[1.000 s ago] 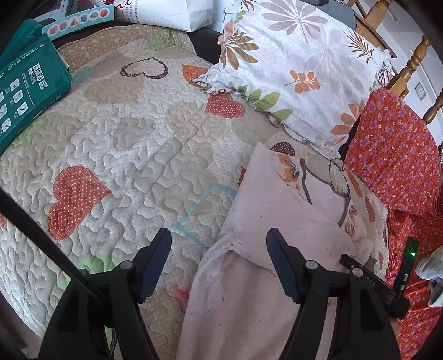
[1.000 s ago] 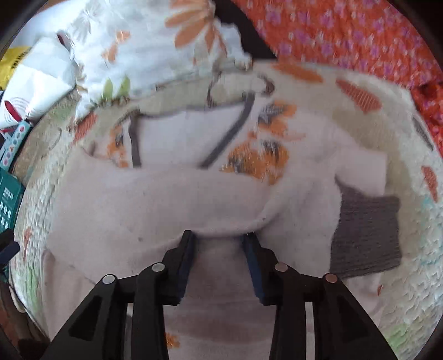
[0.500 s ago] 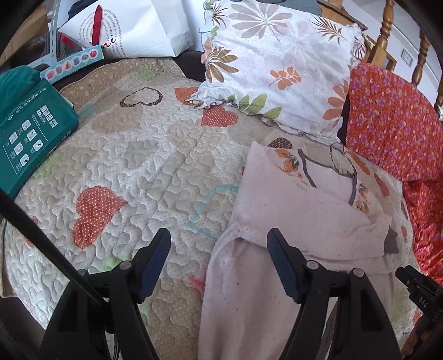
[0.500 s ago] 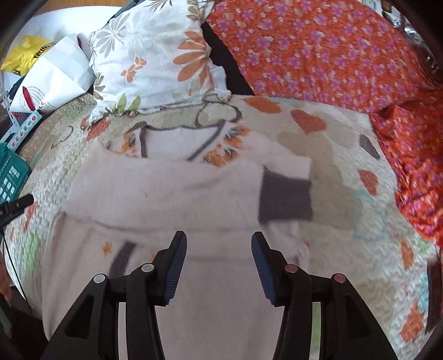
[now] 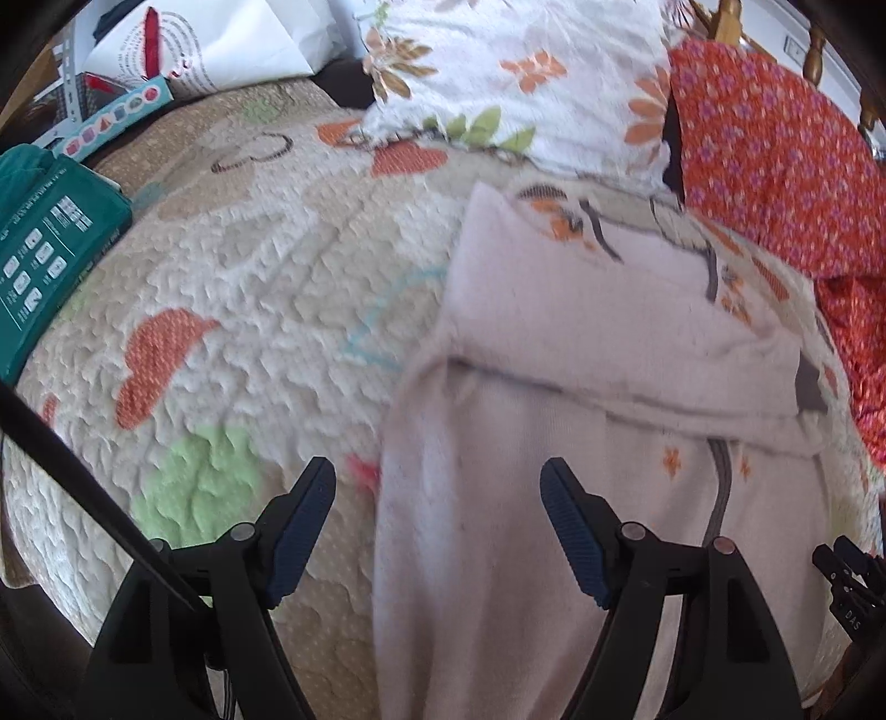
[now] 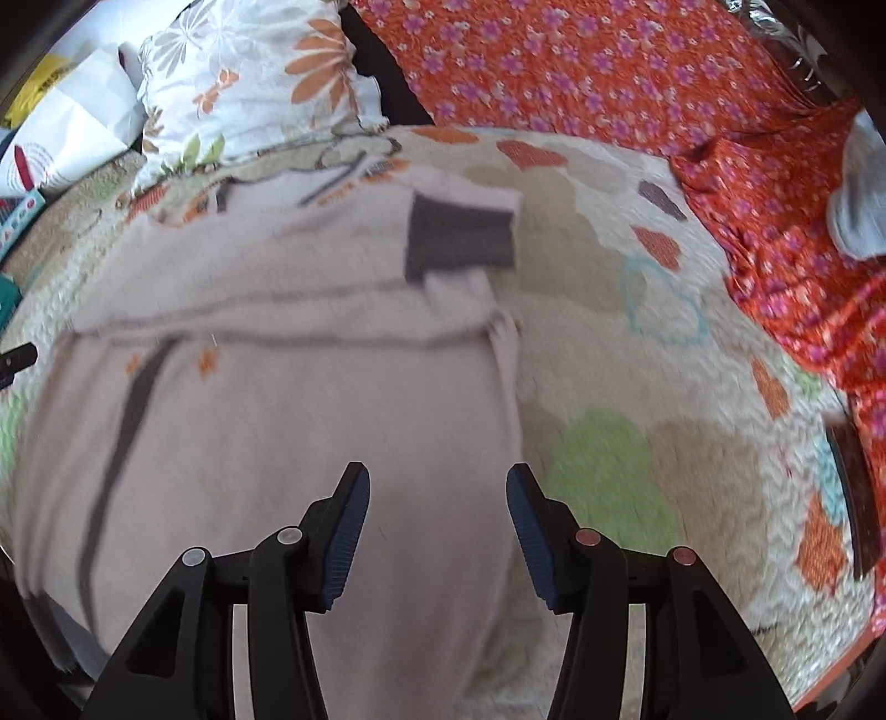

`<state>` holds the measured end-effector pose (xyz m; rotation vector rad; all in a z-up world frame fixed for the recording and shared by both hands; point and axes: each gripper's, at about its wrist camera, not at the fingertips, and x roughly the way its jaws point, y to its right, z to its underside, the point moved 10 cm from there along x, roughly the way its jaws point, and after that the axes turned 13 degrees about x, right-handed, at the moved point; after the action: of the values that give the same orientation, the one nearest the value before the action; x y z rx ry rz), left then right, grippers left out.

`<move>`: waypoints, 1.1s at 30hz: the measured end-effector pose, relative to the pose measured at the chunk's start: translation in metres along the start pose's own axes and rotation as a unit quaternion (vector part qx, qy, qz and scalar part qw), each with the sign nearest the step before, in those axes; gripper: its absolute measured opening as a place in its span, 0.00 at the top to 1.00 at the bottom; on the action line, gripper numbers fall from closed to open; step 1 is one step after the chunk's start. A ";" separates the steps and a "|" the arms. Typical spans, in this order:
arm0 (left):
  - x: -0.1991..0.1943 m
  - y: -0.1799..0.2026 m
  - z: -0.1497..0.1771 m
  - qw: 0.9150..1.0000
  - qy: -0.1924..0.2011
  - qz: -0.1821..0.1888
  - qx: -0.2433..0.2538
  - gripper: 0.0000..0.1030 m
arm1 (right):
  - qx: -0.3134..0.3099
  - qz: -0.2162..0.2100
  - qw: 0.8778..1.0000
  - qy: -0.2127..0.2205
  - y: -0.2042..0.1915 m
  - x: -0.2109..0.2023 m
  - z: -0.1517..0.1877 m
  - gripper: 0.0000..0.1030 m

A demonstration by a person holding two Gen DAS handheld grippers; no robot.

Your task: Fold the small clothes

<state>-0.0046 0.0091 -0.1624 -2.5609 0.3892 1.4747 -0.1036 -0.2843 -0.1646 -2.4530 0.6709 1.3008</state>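
A small pale pink garment with grey trim and orange prints lies flat on the quilted heart-pattern bedspread. A sleeve with a grey cuff is folded across its chest. My left gripper is open and empty above the garment's lower left edge. My right gripper is open and empty above the garment's lower right side. The tip of the right gripper shows at the lower right of the left wrist view.
A floral pillow and an orange flowered cushion stand behind the garment. A teal package and a white paper bag lie at the far left. A dark flat object lies at the bedspread's right edge.
My right gripper has let go of the folded sleeve, opened wider and drawn back toward the garment's lower part. My left gripper has also drawn back, staying open.
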 end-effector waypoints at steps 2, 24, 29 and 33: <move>0.010 0.009 0.013 1.000 -0.019 0.000 0.012 0.27 | 0.001 0.006 1.000 -0.002 0.005 0.004 0.009 0.45; -0.006 0.031 0.087 0.999 -0.040 -0.025 -0.001 0.00 | 0.084 -0.008 0.996 -0.018 0.028 0.005 0.037 0.05; -0.005 0.032 0.088 0.999 -0.042 -0.021 -0.001 0.00 | 0.084 -0.002 0.996 -0.010 0.027 0.006 0.038 0.01; -0.005 0.032 0.087 0.999 -0.041 -0.021 -0.001 0.00 | 0.089 0.005 0.996 0.001 0.027 0.007 0.037 0.00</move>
<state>-0.0884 0.0027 -0.2020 -2.4843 0.3207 1.5605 -0.1400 -0.2927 -0.1916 -2.3108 0.7659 1.1866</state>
